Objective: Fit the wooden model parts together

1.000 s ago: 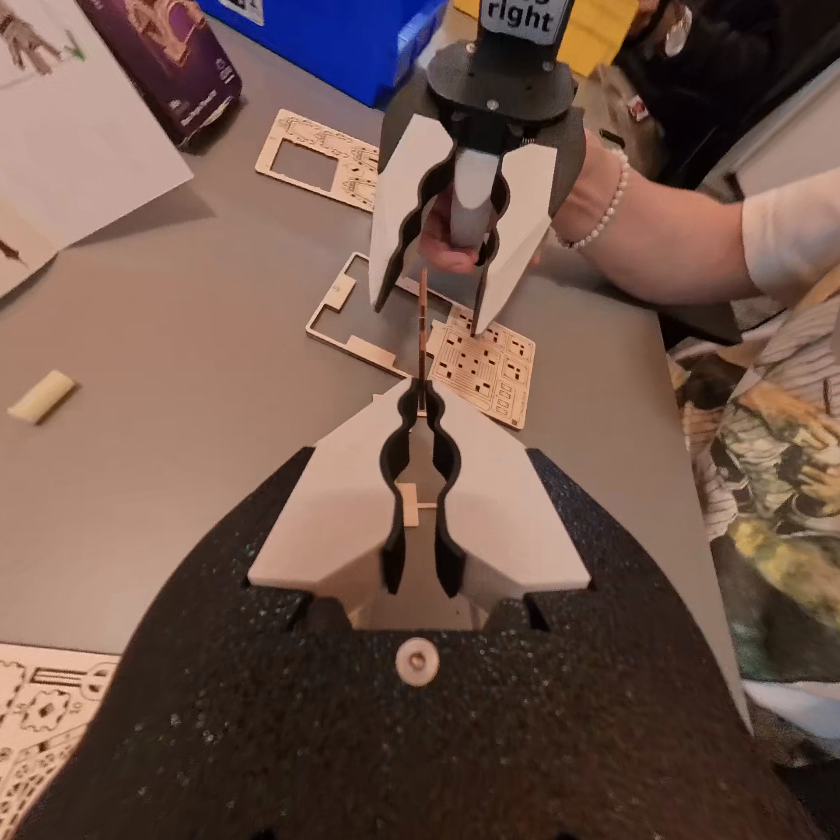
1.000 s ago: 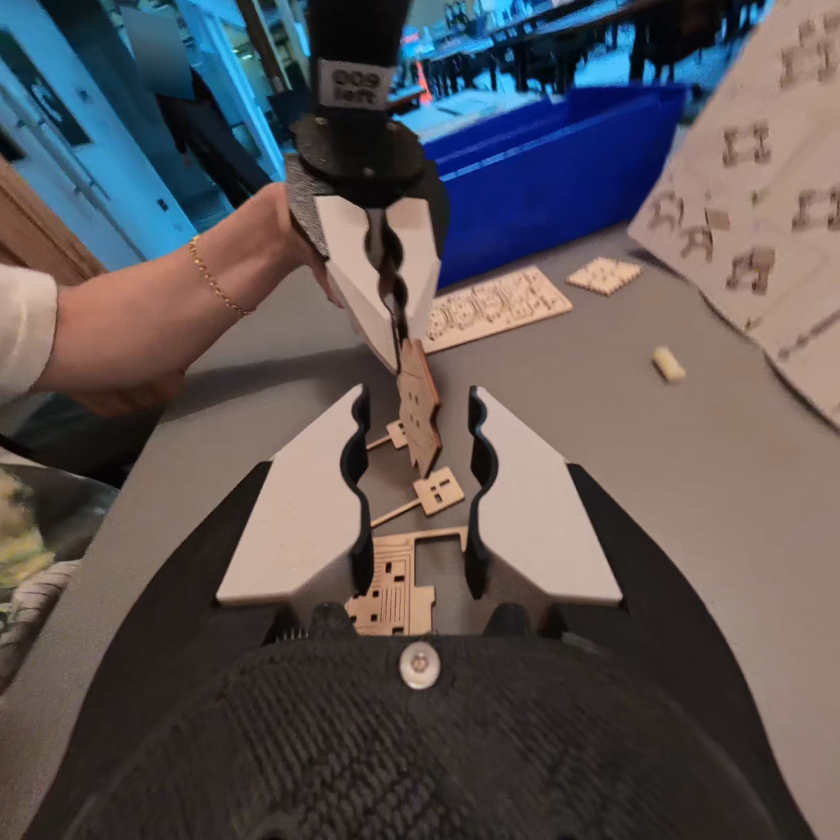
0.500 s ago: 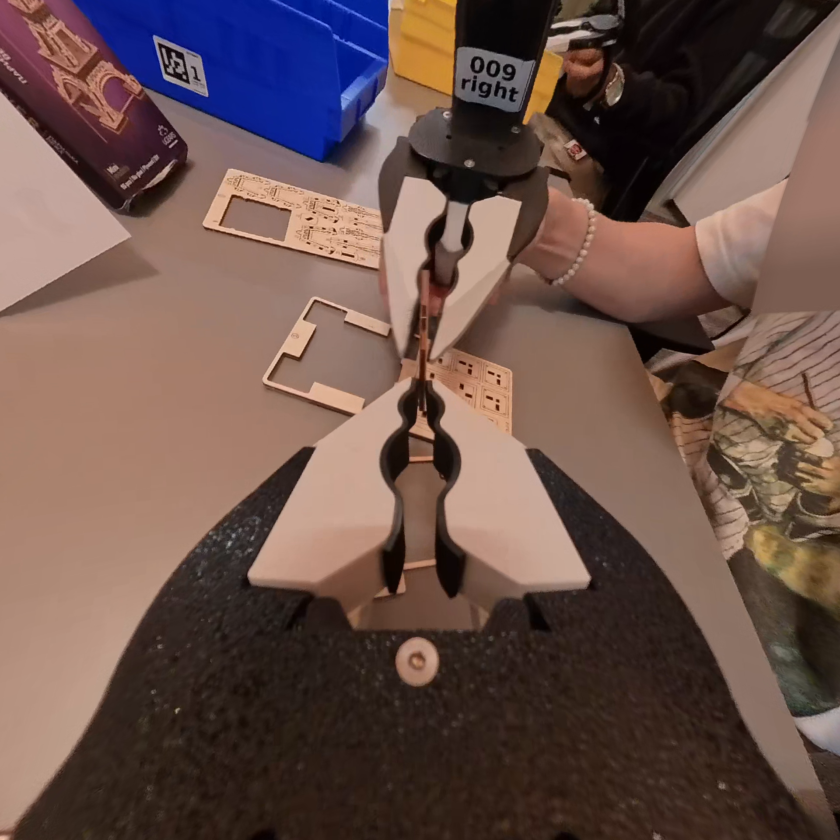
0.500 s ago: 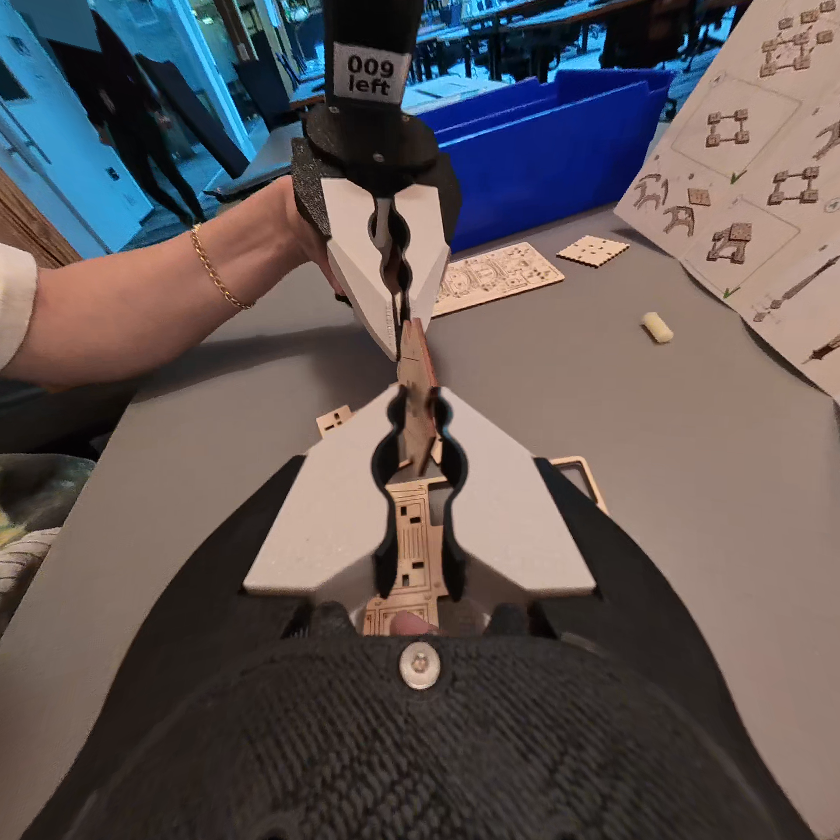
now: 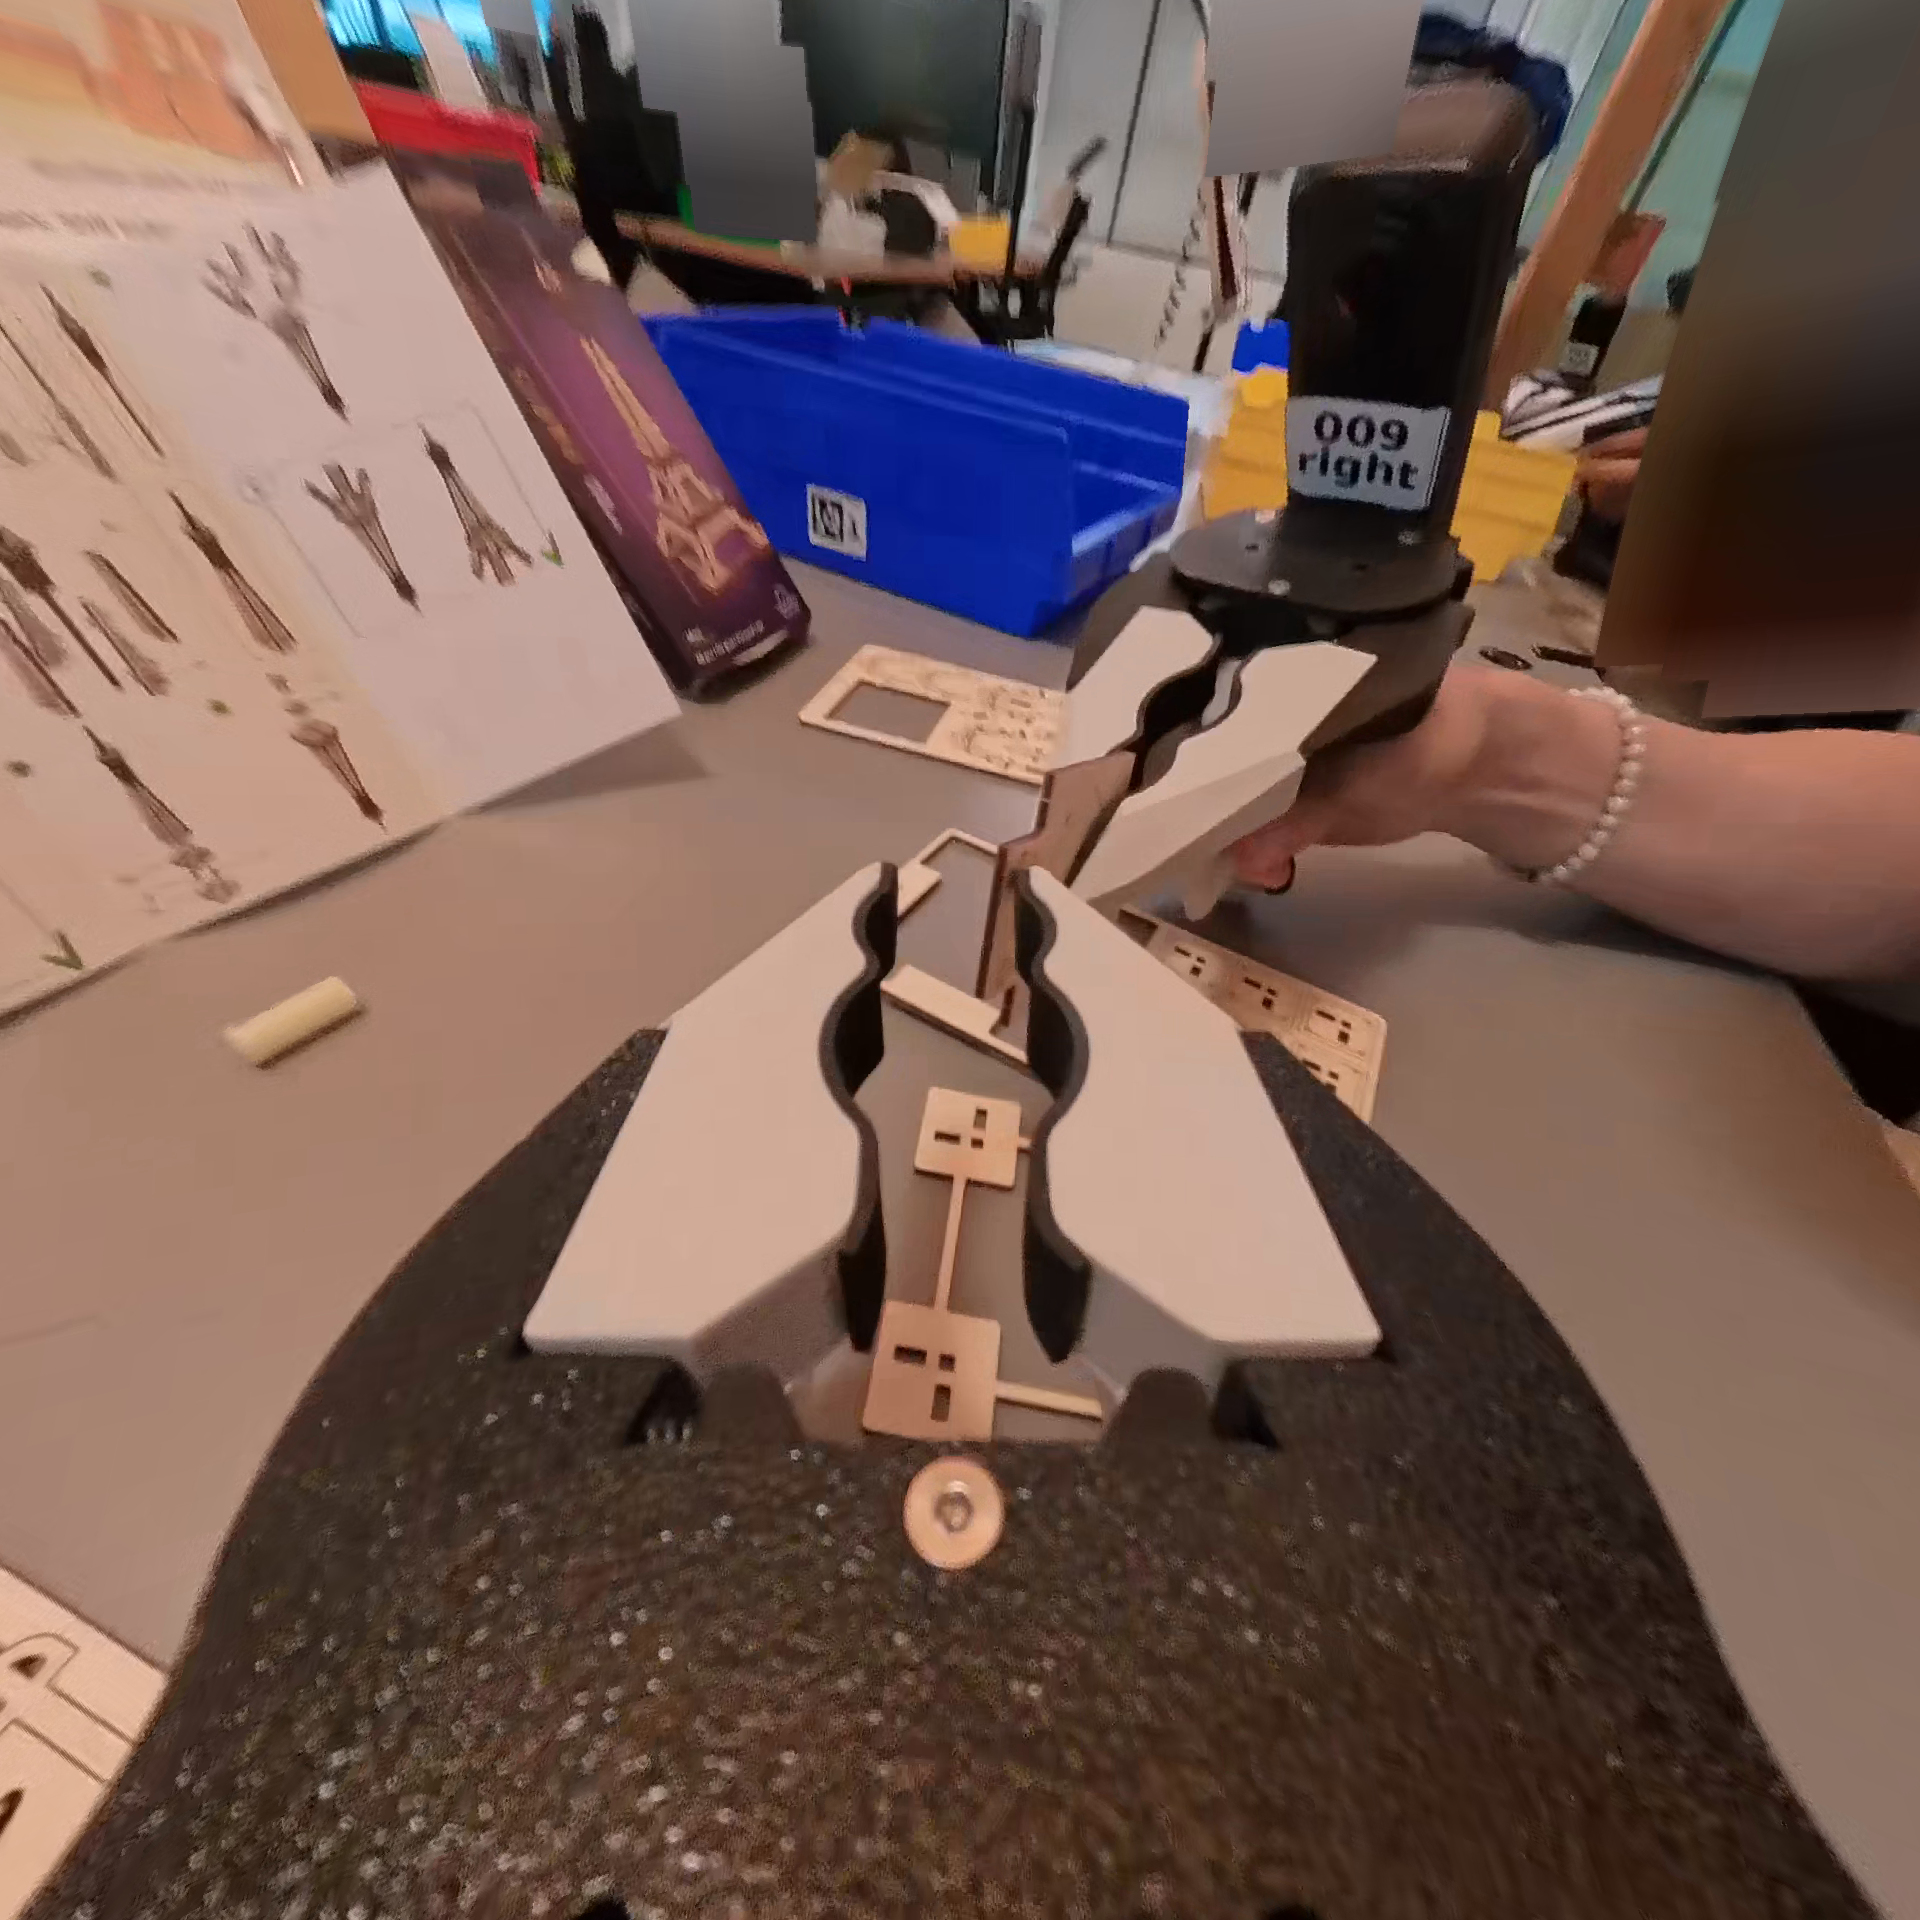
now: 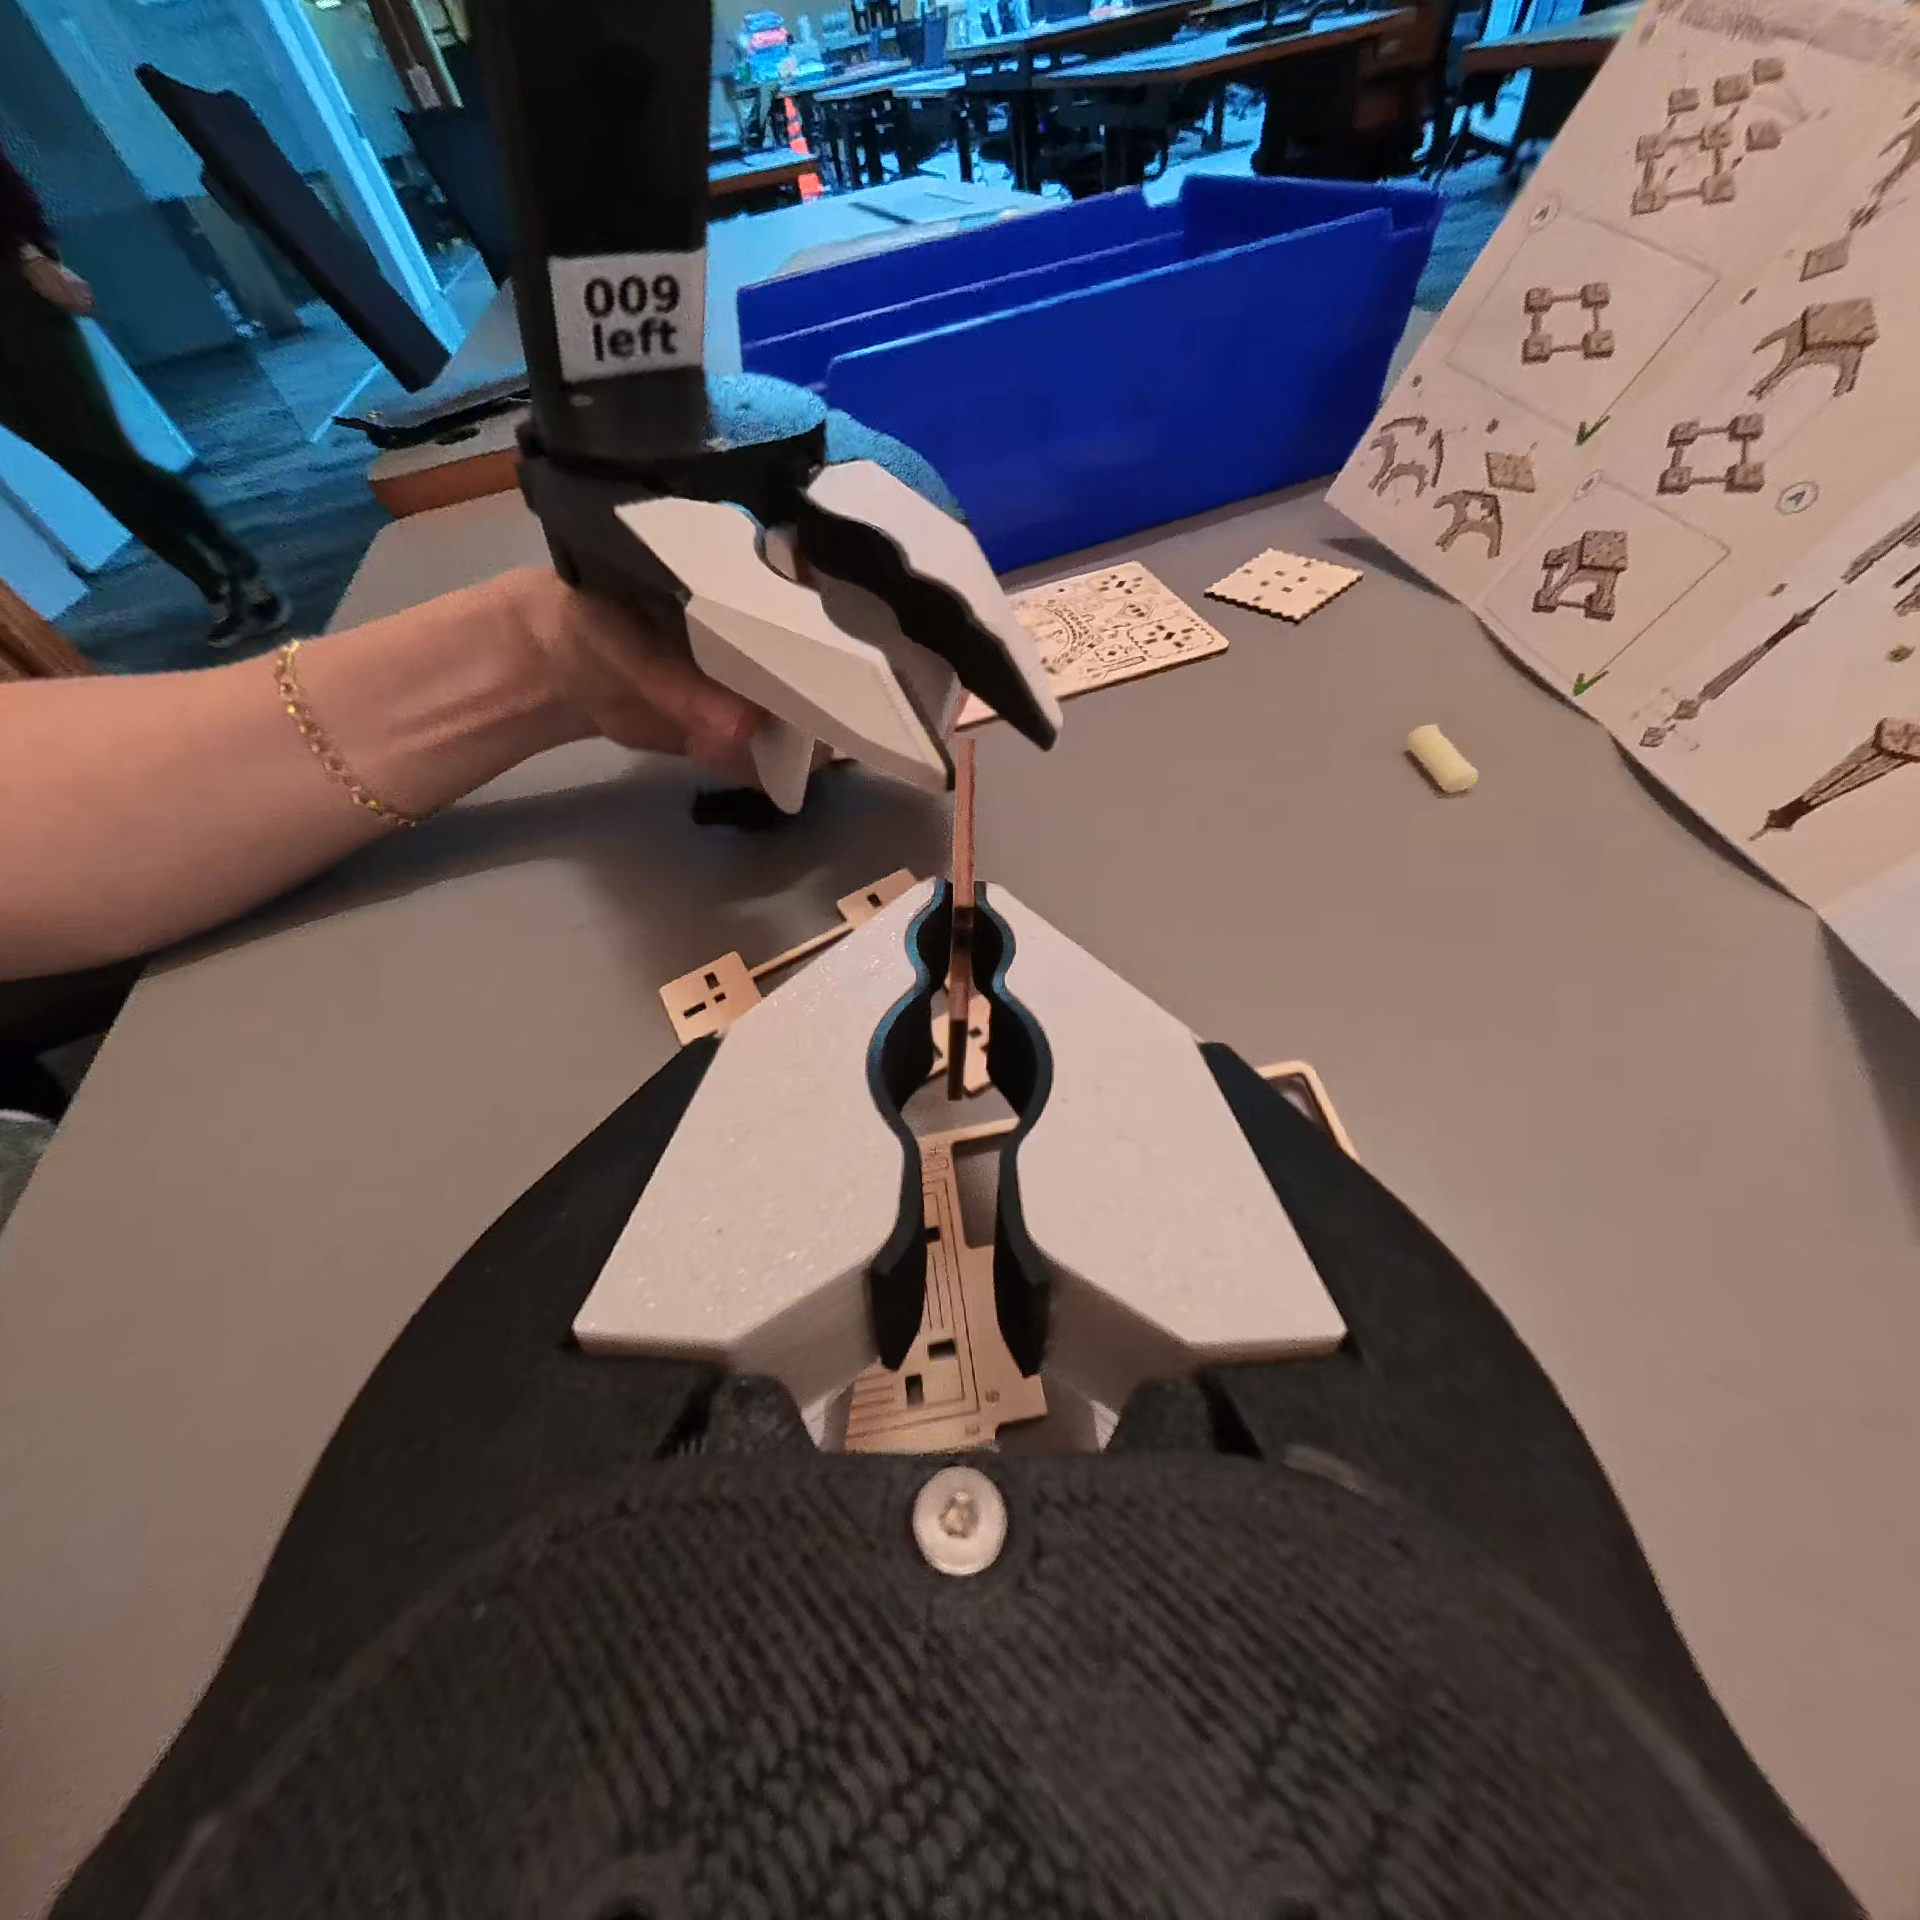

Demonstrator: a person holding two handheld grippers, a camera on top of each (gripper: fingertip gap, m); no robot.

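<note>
**A:** How far along are they?

**B:** Early, I'd judge. The right gripper [image 6: 961,899] is clamping a thin wooden piece [image 6: 963,821] edge-on, above mid-bench [image 6: 1455,1039]. The left gripper [image 5: 951,883] is standing apart, its right pad just beside the piece; nothing looks joined yet.

**A:** Materials?

**B:** Flat pale plywood, laser-cut with dark edges. Two square tabs on a thin strip [image 5: 951,1236] are lying below, beside a punched-out sheet [image 5: 1278,1013].

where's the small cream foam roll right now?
The cream foam roll lies on the grey table, left in the left wrist view, below the instruction sheet.
</note>
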